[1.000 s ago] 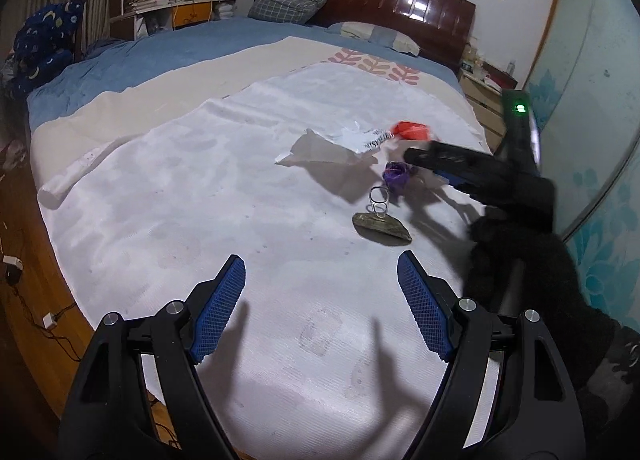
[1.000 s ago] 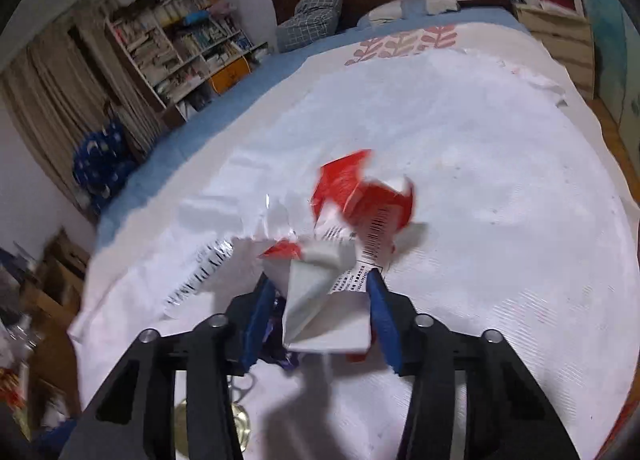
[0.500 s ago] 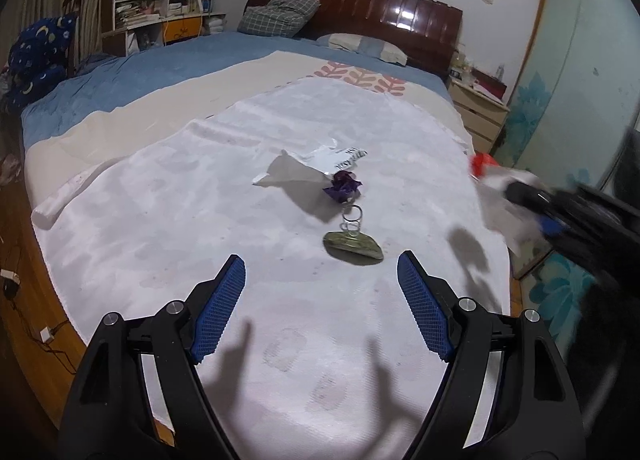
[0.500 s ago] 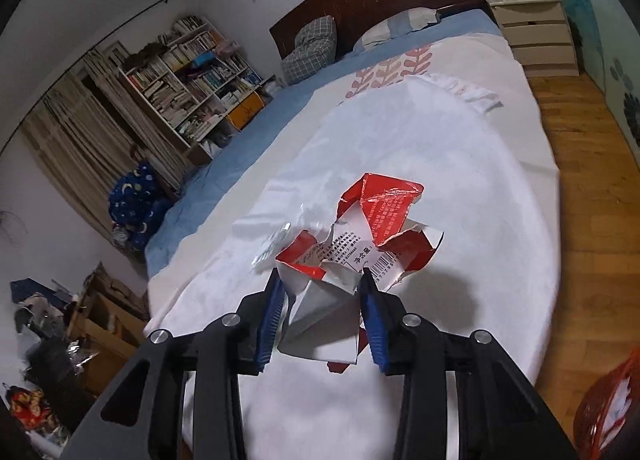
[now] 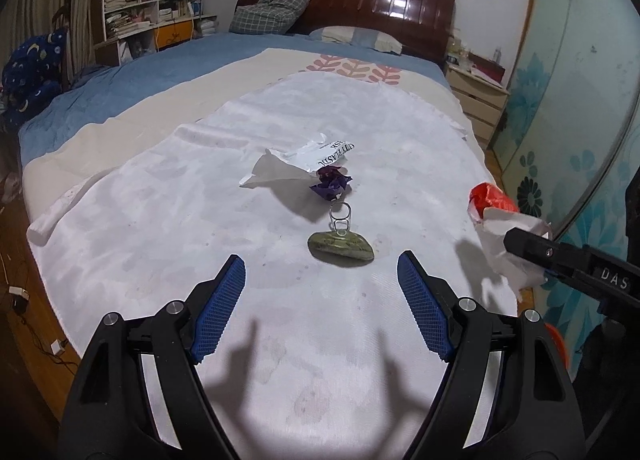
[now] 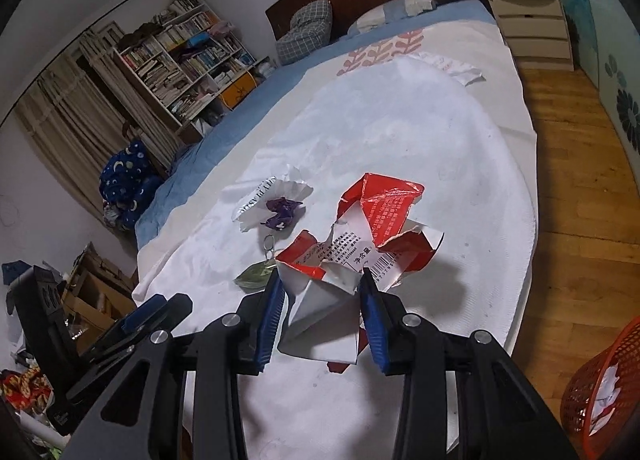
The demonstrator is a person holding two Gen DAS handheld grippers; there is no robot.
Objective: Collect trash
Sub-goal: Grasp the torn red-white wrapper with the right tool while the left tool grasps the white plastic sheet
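Right claw is closed on the torn red-and-white carton, held above the bed's right edge. Left claw is held open and empty over the sheet. Red basket is seen on the floor, lower right. Risk: the carton is pinched only by a crumpled flap, so it may slip or tear free short of the basket.
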